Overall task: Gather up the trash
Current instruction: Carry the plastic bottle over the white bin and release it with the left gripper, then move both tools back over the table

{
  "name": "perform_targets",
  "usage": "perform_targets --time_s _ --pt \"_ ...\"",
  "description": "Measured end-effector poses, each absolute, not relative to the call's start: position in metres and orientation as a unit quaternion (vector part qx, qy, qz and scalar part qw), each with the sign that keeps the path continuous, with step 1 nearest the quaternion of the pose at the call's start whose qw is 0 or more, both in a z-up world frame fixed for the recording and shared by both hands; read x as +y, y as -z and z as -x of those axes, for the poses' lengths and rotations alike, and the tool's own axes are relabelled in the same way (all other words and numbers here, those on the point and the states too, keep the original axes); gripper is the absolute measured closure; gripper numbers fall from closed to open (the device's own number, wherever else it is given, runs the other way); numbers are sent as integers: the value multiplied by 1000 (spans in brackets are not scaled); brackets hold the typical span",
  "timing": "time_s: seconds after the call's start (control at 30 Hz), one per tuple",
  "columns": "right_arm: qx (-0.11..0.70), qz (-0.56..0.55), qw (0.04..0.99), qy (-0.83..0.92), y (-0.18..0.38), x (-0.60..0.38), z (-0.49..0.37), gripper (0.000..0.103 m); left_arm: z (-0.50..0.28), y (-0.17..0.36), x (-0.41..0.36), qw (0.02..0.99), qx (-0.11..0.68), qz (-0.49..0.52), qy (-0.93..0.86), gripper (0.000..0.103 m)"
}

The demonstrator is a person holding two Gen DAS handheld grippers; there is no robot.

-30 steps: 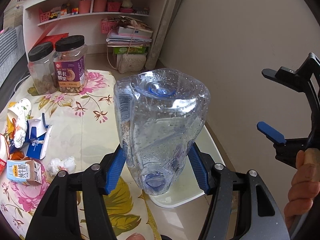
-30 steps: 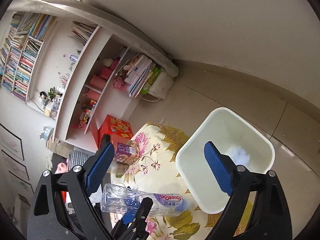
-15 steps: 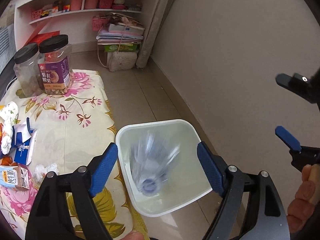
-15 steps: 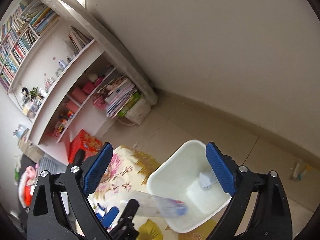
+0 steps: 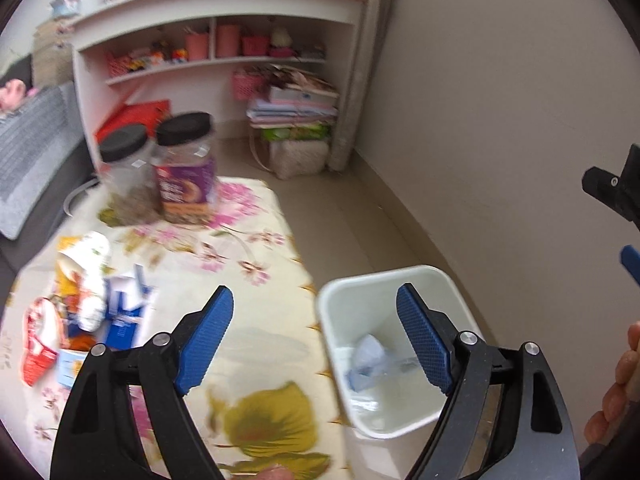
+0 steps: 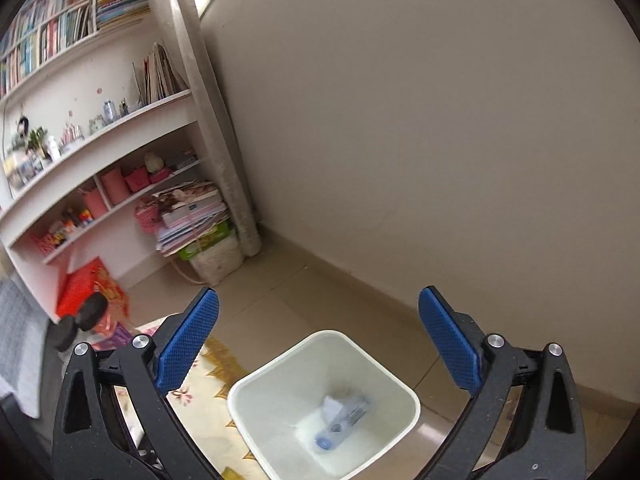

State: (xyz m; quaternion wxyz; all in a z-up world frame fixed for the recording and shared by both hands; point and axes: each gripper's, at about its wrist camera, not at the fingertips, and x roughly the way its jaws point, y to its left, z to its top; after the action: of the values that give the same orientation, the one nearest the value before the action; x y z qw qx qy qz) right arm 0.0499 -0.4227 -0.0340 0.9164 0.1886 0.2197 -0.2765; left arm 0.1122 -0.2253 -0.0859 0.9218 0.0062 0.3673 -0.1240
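A white trash bin [image 5: 344, 292] stands on the floor beside the table; it also shows in the right wrist view [image 6: 280, 368]. A clear plastic bottle [image 6: 344, 420] lies at its bottom, also seen in the left wrist view [image 5: 376, 360], next to white paper. My left gripper [image 5: 316, 336] is open and empty above the table edge and bin. My right gripper [image 6: 318, 340] is open and empty above the bin. A pile of trash [image 5: 86, 312] lies on the flowered tablecloth [image 5: 256, 340] at the left: a paper cup, blue cartons, red wrappers.
Two black-lidded jars [image 5: 184, 168] stand at the table's far end. A white shelf unit [image 5: 216, 36] and a stack of books [image 5: 292, 108] are behind. A beige wall [image 5: 500, 120] runs along the right. The right gripper's tip [image 5: 612, 188] shows at the right edge.
My left gripper opened and let go of the bottle, which fell into the bin. The left gripper has swung left toward the table; the right gripper has tilted up.
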Motion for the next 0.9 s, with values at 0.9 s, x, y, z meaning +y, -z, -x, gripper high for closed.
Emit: perform_targets --time_s 0.9 --pt "273 -28 939 208 58 -212 -94 7 -116 65 -36 937 338 7 -87 12"
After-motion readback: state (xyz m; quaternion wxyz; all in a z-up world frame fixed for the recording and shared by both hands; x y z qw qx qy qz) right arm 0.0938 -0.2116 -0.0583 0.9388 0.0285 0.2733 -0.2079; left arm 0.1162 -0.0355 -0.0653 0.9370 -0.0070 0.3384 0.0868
